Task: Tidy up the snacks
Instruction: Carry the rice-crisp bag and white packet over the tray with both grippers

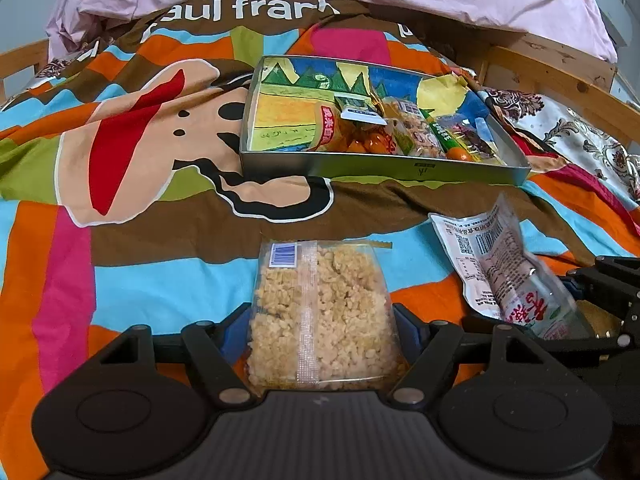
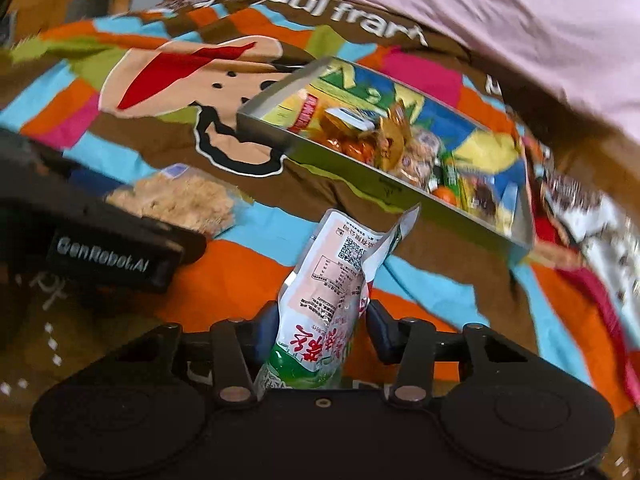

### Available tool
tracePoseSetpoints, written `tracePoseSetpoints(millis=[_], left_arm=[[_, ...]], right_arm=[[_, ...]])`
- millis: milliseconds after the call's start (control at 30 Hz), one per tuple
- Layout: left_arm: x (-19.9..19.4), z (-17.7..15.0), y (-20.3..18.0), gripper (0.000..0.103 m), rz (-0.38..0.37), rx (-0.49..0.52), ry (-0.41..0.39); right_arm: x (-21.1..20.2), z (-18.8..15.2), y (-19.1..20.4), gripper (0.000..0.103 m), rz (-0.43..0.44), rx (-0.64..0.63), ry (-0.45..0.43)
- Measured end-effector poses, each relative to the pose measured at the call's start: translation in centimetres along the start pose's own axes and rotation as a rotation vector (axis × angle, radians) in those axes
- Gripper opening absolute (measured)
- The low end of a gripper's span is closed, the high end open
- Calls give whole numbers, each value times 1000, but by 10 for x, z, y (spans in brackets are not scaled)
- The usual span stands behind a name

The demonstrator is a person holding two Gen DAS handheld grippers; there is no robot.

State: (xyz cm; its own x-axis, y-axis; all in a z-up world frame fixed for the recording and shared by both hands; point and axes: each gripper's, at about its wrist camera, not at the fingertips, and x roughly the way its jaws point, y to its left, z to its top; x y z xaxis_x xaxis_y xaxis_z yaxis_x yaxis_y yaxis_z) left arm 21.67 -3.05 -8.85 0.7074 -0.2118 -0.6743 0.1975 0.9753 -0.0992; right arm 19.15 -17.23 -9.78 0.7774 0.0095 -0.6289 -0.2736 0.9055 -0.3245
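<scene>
Left gripper (image 1: 322, 334) jaws clamped on the rice-crisp bag (image 1: 320, 312); right gripper (image 2: 322, 330) jaws around the white pouch (image 2: 332, 300), left pad touching, right side unclear. Tin (image 1: 384, 164) sits ahead of both jaws, part-filled, so probably both packs go there next.

Rice-crisp pack (image 1: 322, 316) btwn left claw (image 1: 322, 330) pads; snack tin (image 1: 400, 166) beyond, white pouch (image 1: 500, 268) right.
</scene>
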Motion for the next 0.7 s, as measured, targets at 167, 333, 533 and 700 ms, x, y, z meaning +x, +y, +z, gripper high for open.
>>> tracePoseSetpoints(millis=[167,333,533,700], left_arm=[[-1,1,-1,76,6,-9,-5],[-2,2,-1,76,6,-19,-13],[-5,6,-2,76,8,-37,-41],[-8,18,-7,76,13,-65,-81]], right_arm=[[-2,-1,4,48,-49,-71,-29],[-4,0,6,48,-94,-112,-61],[-10,7,-5,48,-114,-88,-108],[-20,15,-21,48,-111,-27,-160]])
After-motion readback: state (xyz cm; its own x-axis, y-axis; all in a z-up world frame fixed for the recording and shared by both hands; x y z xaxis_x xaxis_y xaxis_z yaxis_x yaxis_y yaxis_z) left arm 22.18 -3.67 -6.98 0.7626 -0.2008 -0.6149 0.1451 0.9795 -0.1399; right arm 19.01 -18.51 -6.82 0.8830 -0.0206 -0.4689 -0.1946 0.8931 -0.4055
